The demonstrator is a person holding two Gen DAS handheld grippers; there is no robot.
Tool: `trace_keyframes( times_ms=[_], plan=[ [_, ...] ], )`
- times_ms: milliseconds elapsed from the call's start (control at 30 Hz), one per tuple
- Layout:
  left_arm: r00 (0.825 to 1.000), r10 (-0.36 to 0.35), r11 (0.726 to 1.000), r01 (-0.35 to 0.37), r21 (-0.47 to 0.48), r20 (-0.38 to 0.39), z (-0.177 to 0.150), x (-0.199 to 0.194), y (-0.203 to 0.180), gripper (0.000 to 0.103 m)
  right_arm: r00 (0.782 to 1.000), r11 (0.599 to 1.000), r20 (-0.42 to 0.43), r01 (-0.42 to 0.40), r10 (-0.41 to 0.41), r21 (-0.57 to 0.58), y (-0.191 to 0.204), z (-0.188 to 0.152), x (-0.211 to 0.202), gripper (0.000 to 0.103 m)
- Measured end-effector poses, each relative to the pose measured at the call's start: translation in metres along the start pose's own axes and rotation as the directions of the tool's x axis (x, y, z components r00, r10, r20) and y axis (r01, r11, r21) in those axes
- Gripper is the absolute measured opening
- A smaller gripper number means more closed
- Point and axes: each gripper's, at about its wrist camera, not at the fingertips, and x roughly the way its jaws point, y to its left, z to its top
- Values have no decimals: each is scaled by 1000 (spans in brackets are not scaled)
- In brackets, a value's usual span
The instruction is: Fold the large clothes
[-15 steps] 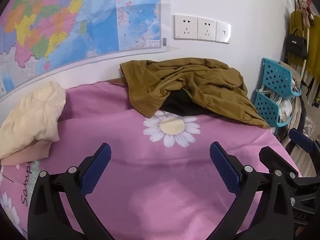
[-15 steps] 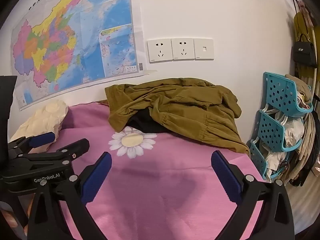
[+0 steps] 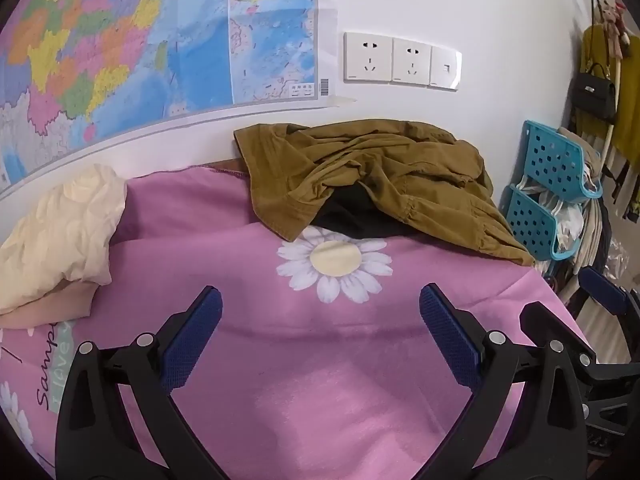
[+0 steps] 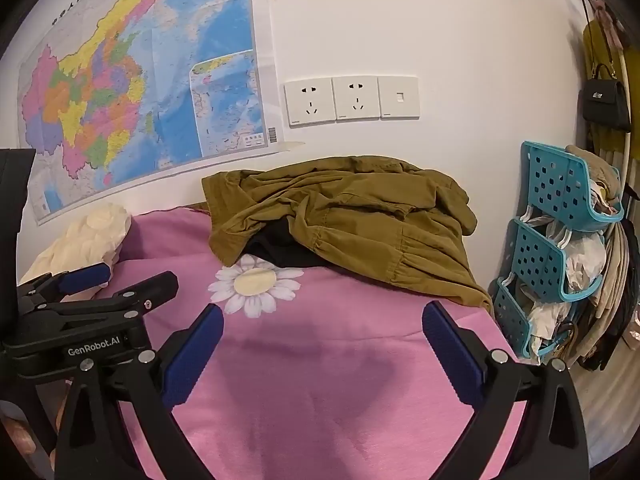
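Observation:
A crumpled olive-brown garment (image 3: 384,176) lies at the far side of the pink flowered sheet (image 3: 320,360), against the wall, over a black garment (image 3: 352,216). It also shows in the right wrist view (image 4: 352,220), with the black garment (image 4: 280,248) under it. My left gripper (image 3: 320,320) is open and empty above the sheet, short of the clothes. My right gripper (image 4: 322,336) is open and empty, beside the left one. The left gripper shows in the right wrist view (image 4: 100,284).
A cream garment (image 3: 60,240) lies at the left of the sheet. A map (image 3: 120,40) and wall sockets (image 3: 400,60) are on the wall behind. Teal stacked baskets (image 4: 560,240) and hanging bags stand off the right edge.
Both views have shifted only slightly; the grippers stay open and the clothes have not moved.

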Motion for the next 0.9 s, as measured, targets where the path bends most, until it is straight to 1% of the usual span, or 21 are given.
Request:
trace_keyframes(
  times_ms=[367,900],
  plan=[
    [1000,2,1000,-2,0,-1,1,0,-3,98,1000,1000,-12,1,-1,0,-2,3,2,97],
    [1000,-8,1000,8,-2,5,0,1,-8,98,1000,1000,-4,2,-2,3,-5,3,3,97]
  ],
)
